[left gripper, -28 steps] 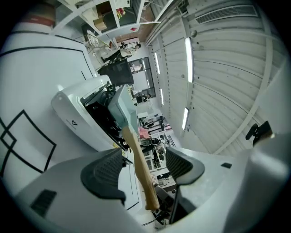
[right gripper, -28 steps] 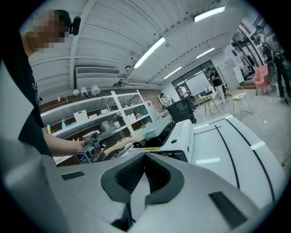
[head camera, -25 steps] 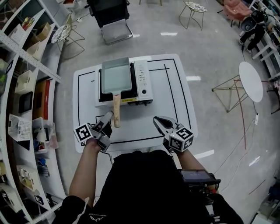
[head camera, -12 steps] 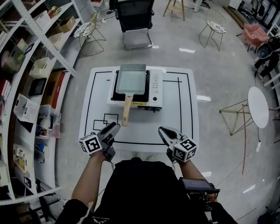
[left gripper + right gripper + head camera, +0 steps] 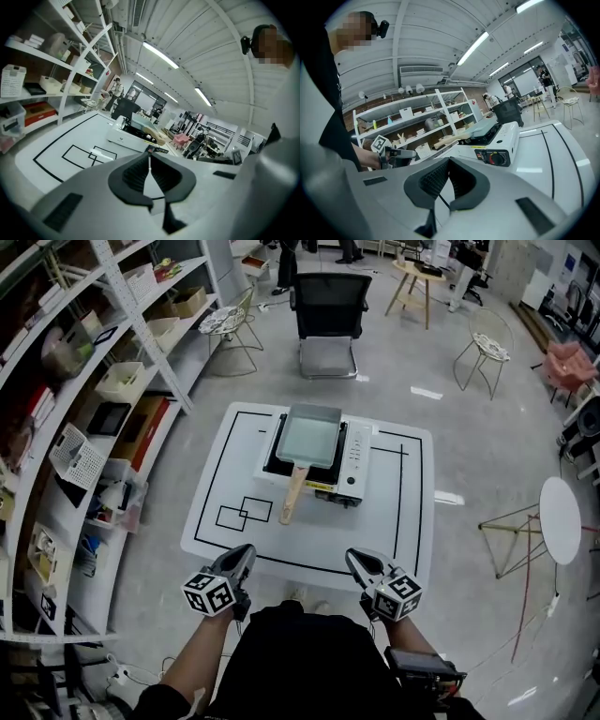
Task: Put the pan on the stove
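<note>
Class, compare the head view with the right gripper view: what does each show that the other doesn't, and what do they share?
Only the head view: the squares drawn on the table, the round side table, and the marker cube on the right tool. Only the right gripper view: the ceiling lights and the head camera. Both: the pan sitting on the stove, the table and the shelves.

stove logo: small dark V-like mark [image 5: 120,139] on the white side of the stove [image 5: 356,457], no word legible
stove front: yellow strip [image 5: 319,487], print too small
knob panel: red label [image 5: 480,156], unreadable
left cube [image 5: 208,593] on left gripper [image 5: 246,552]: black-and-white square code markers, no letters
right cube [image 5: 397,596] on right gripper [image 5: 354,559]: same markers
</note>
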### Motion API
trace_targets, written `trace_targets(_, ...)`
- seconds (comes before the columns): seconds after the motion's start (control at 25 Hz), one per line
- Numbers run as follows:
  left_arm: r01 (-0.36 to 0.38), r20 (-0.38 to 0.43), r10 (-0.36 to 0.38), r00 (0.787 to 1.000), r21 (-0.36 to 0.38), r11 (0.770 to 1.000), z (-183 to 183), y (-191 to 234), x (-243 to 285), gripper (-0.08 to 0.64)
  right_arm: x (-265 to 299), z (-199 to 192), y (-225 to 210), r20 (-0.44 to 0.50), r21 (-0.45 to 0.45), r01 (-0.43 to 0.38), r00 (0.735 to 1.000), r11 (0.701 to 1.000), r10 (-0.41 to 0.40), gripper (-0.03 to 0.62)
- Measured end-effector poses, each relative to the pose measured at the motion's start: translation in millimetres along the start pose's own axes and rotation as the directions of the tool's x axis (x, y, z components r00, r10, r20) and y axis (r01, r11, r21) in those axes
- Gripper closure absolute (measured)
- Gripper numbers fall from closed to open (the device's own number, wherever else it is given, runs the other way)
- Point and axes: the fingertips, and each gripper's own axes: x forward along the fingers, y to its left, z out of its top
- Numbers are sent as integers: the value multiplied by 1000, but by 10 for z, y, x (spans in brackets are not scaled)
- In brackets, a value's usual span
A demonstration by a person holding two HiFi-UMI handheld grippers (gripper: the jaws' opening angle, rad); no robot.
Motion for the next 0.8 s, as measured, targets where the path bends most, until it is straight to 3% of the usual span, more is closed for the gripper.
trace_targets(0.36,46,-33,-44,998,56,997,-386,-313,-96,552,-172,-67,143,10,-40,-19,1000,999,19,566)
trace_targets(0.8,76,-53,-69,996,136,988,-535,-580,-101,552,-452,-207,199,32,-25,9,999,1000,-8,566)
